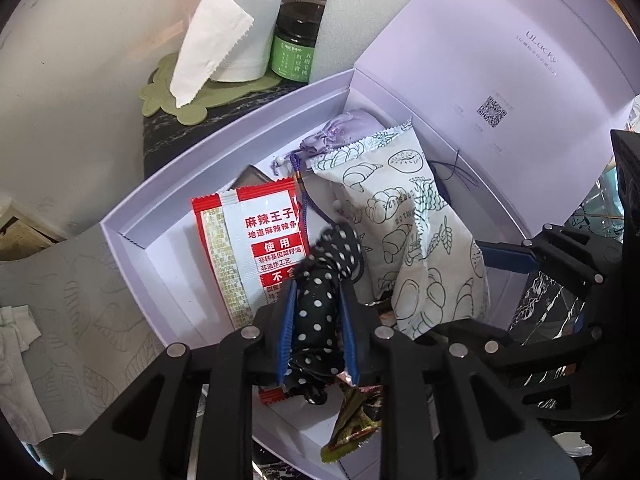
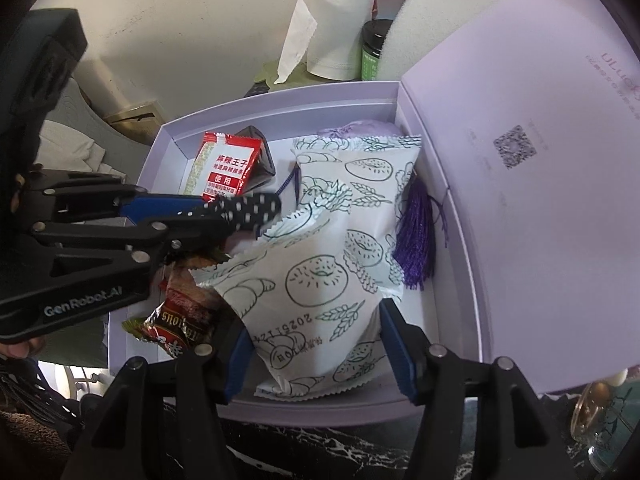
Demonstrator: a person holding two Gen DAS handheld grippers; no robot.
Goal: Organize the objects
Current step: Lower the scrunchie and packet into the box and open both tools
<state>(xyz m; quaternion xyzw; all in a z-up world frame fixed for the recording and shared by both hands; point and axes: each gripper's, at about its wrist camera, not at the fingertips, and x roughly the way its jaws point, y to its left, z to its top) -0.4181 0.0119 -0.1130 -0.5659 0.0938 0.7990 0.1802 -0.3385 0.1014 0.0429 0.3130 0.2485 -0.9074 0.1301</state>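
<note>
Tongs on my left side [image 1: 317, 330] are clenched on a black fabric roll with white polka dots [image 1: 320, 300], which I hold over the middle of the open lilac cardboard box [image 1: 132, 240], just above the red and white spicy-snack sachet [image 1: 244, 248]; I judge I am bringing it in to join the other small things, since everything loose seems meant to end up in this box. My right tongs [image 2: 316, 344] are spread wide on either side of the near end of the white pastry-printed pouch [image 2: 320, 280], their blue pads [image 2: 394, 344] beside it but not squeezing, so they grasp nothing; I read this as steadying or nudging the pouch toward the right to make room. That pouch lies lengthwise down the box, partly over a lilac satin drawstring bag [image 1: 348, 130] at the far end and beside a purple tassel [image 2: 416, 236] on the right. A red-brown foil snack packet [image 2: 180, 320] sits at the near left corner under my left tool. My left tool reaches in from the left and points across the box, held about level; my right comes from the near edge, pointing away and tilted down. Beyond the box, on the dark marbled surface [image 1: 168, 136], stand a white paper roll [image 1: 236, 32] and a dark green-labelled jar [image 1: 294, 44].
</note>
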